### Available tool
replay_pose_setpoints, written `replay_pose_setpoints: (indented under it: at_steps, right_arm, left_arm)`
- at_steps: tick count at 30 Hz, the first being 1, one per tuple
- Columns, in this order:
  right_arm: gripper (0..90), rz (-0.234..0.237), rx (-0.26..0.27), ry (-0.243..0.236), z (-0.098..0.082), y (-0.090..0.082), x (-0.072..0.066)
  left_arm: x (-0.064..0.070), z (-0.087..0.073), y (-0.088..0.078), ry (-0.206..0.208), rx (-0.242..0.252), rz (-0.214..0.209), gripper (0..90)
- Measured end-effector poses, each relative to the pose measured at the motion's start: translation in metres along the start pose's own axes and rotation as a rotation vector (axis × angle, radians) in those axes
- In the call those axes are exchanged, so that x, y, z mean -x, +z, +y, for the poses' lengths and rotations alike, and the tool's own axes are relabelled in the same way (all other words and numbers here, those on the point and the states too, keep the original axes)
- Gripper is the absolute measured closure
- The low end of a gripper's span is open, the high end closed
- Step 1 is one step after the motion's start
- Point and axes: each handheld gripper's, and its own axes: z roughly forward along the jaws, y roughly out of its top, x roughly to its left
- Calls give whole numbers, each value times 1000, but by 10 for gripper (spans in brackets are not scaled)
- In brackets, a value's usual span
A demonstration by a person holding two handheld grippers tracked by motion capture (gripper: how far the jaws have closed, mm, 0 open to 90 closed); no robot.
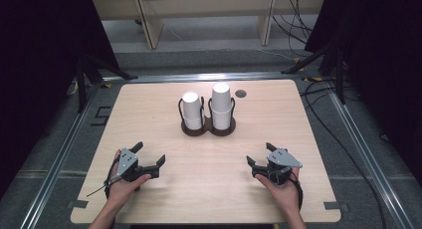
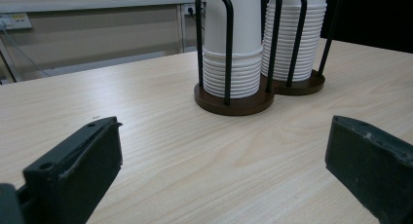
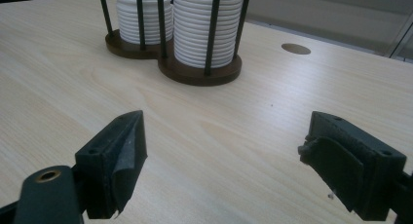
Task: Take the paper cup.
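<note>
Cups had not yet been touched: two stacks of white paper cups [image 1: 206, 109] stood in a dark two-ring holder [image 1: 207, 128] at the far middle of the tabletop [image 1: 149, 114]. The left tool [image 1: 149, 157] and right tool [image 1: 259, 157] were held wide and empty, well apart from them, so all the work seemed left to do.

Two paper cup stacks [image 1: 193, 110] side by side in cup holder [image 1: 207, 129], table [image 1: 149, 109] far-centre; cable hole [image 1: 241, 93] right behind.

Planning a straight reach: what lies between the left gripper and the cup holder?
Bare tabletop separates left gripper from cup holder, per the high view.
</note>
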Motion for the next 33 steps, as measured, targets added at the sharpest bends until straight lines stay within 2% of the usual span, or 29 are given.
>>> replay_pose_setpoints:
  at_steps: [1,2,3,4,5,8,9,10,11,12,14,15,16,17,19,20,21,22,24,26,27,28,29,30,31,32,33]
  right_arm:
    - [158,21,8,5,0,1,0]
    - [158,21,8,5,0,1,0]
    - [158,14,1,18,0,0,0]
    - [158,18,4,16,1,1,0]
    - [157,28,8,25,2,1,-1]
    - [158,45,45,17,8,4,-3]
    - [159,54,38,18,11,4,-5]
    - [159,54,38,18,11,4,-5]
    - [164,86,44,39,17,5,-11]
    - [164,86,44,39,17,5,-11]
    - [175,109,61,16,25,8,-16]
    - [179,135,82,2,30,12,-18]
    - [183,134,65,-4,35,14,-21]
    - [199,159,70,-15,45,20,-27]
    - [212,173,82,-25,48,23,-29]
    - [224,165,99,-83,58,30,-34]
    - [224,189,88,-46,62,34,-39]
    - [227,188,94,-68,66,37,-39]
    - [232,196,96,-75,74,45,-43]
    - [234,200,101,-69,76,49,-45]
    - [236,218,112,-67,79,53,-46]
    - [236,211,103,-62,81,54,-48]
    - [240,231,110,-58,86,60,-51]
    - [245,226,121,-64,89,64,-52]
    - [249,233,114,-64,92,66,-54]
    - [252,246,130,-58,94,71,-56]
    - [256,238,118,-68,97,73,-56]
  left_arm:
    - [2,1,-2,3,-36,3,0]
    - [2,1,-2,3,-36,3,0]
    - [5,1,2,35,-25,-7,0]
    - [5,1,2,35,-25,-7,0]
    - [6,3,5,58,-37,-16,0]
    - [8,3,12,46,-17,-32,0]
    - [8,4,12,51,-35,-33,0]
    - [8,4,12,51,-35,-33,0]
    - [9,5,16,54,-23,-52,3]
    - [9,5,16,54,-23,-52,7]
    - [11,8,17,73,-46,-58,12]
    - [11,9,22,80,-26,-68,16]
    - [12,11,23,88,-42,-68,18]
    - [13,15,29,103,-43,-75,20]
    - [14,16,33,106,-39,-75,28]
    - [15,18,36,108,-44,-78,45]
    - [17,20,43,109,-39,-86,45]
    - [18,21,46,108,-40,-90,47]
    - [18,22,48,107,-49,-93,47]
    - [18,22,53,102,-40,-95,48]
    - [17,22,53,106,-56,-92,48]
    - [17,22,57,100,-41,-96,49]
    - [16,23,60,105,-47,-98,50]
    - [15,24,61,109,-65,-96,51]
    - [15,25,65,109,-47,-101,52]
    - [15,25,65,109,-47,-101,52]
    - [15,28,69,113,-68,-100,53]
